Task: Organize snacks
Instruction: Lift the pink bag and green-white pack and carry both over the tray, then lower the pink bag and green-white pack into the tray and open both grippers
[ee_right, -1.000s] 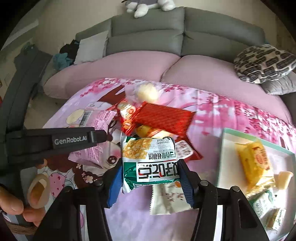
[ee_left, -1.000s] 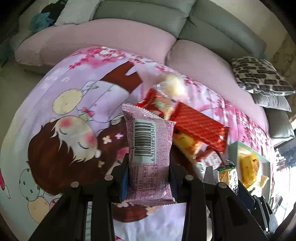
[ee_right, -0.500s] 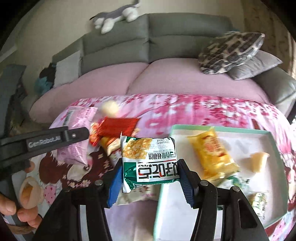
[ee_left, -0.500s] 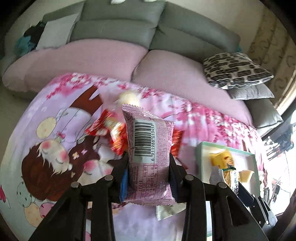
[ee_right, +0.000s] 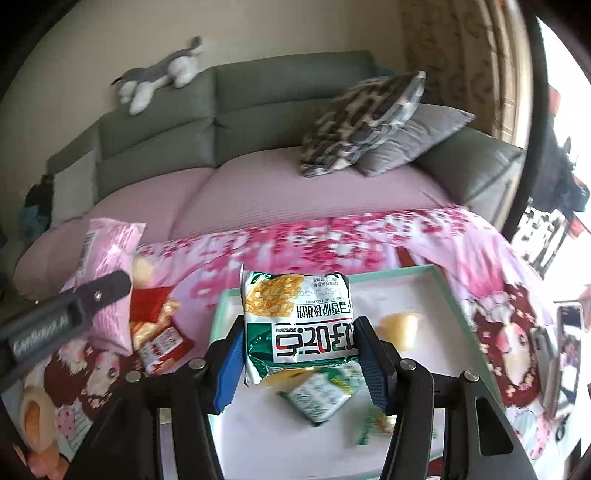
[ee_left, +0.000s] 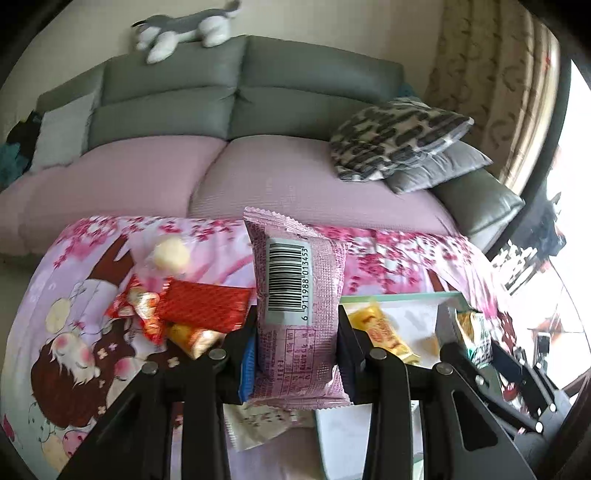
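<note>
My left gripper (ee_left: 295,354) is shut on a pink snack packet with a barcode (ee_left: 297,306), held above the table at the left edge of the white tray (ee_left: 402,295). It also shows in the right wrist view (ee_right: 110,288). My right gripper (ee_right: 299,365) is shut on a green and white cracker packet (ee_right: 297,325), held over the tray (ee_right: 439,280). The tray holds a small green packet (ee_right: 319,397), a yellow jelly cup (ee_right: 400,326) and a yellow packet (ee_left: 380,328). A pile of loose snacks with a red packet (ee_left: 205,306) lies left of the tray.
The table wears a pink cartoon cloth (ee_left: 85,325). A grey sofa with a pink cover (ee_left: 207,177) stands behind it, with patterned cushions (ee_left: 395,136) and a plush toy (ee_left: 184,29). A white packet (ee_left: 266,424) lies by the tray's near left corner.
Both grippers have swung right with their packets still held. The right one went from beside the snack pile to over the tray. The left one went from the pile to the tray's left edge.
</note>
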